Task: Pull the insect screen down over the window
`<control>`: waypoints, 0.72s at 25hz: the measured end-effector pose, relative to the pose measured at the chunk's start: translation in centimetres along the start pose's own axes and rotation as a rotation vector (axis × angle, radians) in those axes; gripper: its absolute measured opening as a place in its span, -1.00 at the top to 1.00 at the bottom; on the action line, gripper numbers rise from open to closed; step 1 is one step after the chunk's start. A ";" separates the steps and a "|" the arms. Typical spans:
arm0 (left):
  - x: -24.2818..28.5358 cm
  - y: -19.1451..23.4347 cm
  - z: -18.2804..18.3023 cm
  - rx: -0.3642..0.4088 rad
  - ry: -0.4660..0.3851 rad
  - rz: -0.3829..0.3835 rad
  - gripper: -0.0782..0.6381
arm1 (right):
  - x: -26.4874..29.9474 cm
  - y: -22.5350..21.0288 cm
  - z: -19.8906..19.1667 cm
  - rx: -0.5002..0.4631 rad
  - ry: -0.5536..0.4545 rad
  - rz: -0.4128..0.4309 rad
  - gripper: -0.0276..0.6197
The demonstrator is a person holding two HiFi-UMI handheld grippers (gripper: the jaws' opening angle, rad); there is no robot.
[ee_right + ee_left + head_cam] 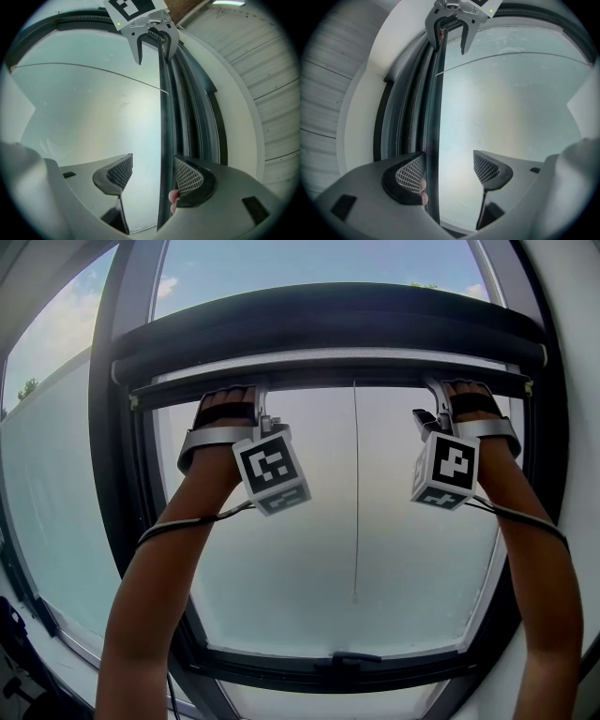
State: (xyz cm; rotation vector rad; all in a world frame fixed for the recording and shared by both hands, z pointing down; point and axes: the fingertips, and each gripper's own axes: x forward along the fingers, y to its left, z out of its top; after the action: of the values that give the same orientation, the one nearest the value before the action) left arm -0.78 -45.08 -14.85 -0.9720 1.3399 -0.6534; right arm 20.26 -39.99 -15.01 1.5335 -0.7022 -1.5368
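Left tongs point(447, 172) and right tongs point(154, 176) — grey, mesh-patterned pads point(410, 176), black-and-white marker cubes point(272, 470), grey straps point(211, 437), black cables point(183, 524).

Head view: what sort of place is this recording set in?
Probably indoors, close up at a dark-framed window, looking out. Sky with clouds shows through the glass, a roller-screen housing spans the top, and a pull cord hangs down the pane.

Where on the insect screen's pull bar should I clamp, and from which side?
Grip the pull bar near both ends, one gripper each, coming up from below. It is a long, thin, horizontal strip, so paired grips should keep it level. The left gripper and right gripper straddle it, open.
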 end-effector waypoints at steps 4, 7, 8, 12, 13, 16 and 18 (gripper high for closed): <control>-1.6 -2.1 -0.1 -0.003 0.000 -0.076 -0.08 | -1.5 1.9 0.2 -0.001 0.000 0.056 0.10; -2.2 -3.0 -0.3 0.013 -0.002 -0.106 -0.08 | -1.9 2.7 0.3 -0.009 -0.001 0.089 0.10; -2.3 -3.2 -0.3 0.022 -0.003 -0.112 -0.08 | -2.0 2.9 0.3 -0.015 -0.001 0.098 0.10; -2.8 -4.0 -0.2 0.054 -0.009 -0.147 -0.08 | -2.4 3.8 -0.1 -0.064 -0.008 0.125 0.10; -3.3 -4.5 -0.2 0.052 -0.011 -0.157 -0.08 | -2.9 4.5 0.0 -0.065 -0.012 0.134 0.10; -5.0 -7.1 -0.3 0.044 -0.009 -0.185 -0.08 | -4.7 7.1 0.5 -0.031 -0.022 0.180 0.10; -5.6 -8.0 -0.2 0.032 -0.006 -0.196 -0.08 | -5.3 8.0 0.5 -0.016 -0.023 0.204 0.10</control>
State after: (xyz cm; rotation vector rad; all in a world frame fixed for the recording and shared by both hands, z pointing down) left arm -0.76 -44.20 -5.13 -1.0868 1.2347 -0.8168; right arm 20.64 -39.48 -5.40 1.3890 -0.8312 -1.4052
